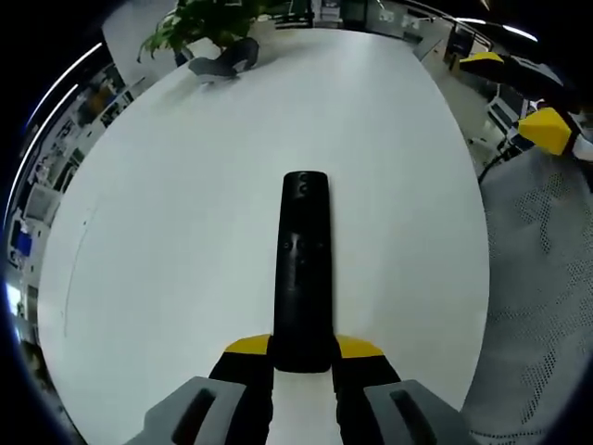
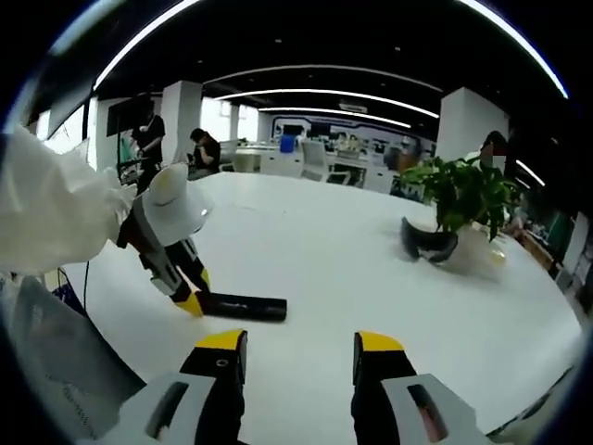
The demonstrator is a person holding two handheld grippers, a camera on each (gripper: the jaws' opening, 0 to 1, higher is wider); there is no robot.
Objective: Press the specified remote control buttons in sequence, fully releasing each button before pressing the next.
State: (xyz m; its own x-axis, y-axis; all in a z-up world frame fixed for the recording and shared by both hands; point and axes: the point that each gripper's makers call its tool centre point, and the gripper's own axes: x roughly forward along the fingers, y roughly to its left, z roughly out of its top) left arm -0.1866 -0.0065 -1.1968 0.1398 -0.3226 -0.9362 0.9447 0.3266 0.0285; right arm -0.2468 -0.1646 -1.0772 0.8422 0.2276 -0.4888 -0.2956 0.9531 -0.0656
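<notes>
A long black remote control [image 1: 304, 264] points away from me over the white table [image 1: 185, 204], its buttons facing up. My left gripper [image 1: 303, 350] is shut on the remote's near end, yellow tips on both sides. In the right gripper view that same remote [image 2: 243, 306] is a dark bar just above the table [image 2: 352, 260], with the left gripper [image 2: 193, 298] clamped on its left end. My right gripper [image 2: 299, 345] stands open, nothing between its yellow-tipped jaws, a little to the right of and nearer than the remote.
A potted green plant [image 2: 463, 199] with a dark object [image 2: 428, 243] beside it stands at the table's far side, also seen as the plant [image 1: 208, 23]. A white sleeve [image 2: 51, 209] fills the left. People sit at desks [image 2: 199, 148] beyond the table.
</notes>
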